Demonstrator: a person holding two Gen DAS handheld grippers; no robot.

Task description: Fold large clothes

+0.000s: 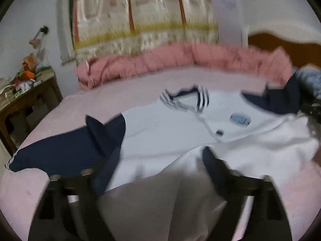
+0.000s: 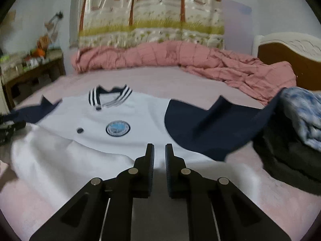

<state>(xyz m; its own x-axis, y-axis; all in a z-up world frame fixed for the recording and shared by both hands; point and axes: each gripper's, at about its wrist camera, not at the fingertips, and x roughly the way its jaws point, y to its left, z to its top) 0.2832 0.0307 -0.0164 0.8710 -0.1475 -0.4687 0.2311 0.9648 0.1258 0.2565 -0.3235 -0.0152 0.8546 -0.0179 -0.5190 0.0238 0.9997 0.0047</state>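
A white top (image 1: 160,132) (image 2: 84,140) with navy sleeves, a striped collar (image 2: 110,96) and a round blue badge (image 2: 118,128) lies front up on the pink bed sheet (image 1: 120,92) (image 2: 160,80). Both sleeves (image 1: 60,152) (image 2: 204,124) spread outward with raised creases. My left gripper (image 1: 158,152) hovers over the near hem, jaws wide apart, and blurred pale cloth lies loose between the fingers (image 1: 210,158). My right gripper (image 2: 159,148) hangs above the hem near the right sleeve. Only a narrow gap separates its pads, and nothing is between them.
A rumpled pink quilt (image 2: 180,58) runs along the far side of the bed under a patterned curtain (image 2: 152,12). A cluttered wooden side table (image 1: 24,92) stands at the left. A dark garment (image 2: 284,156) with a blue-white cloth (image 2: 301,112) on it lies at the right, near the headboard (image 2: 289,60).
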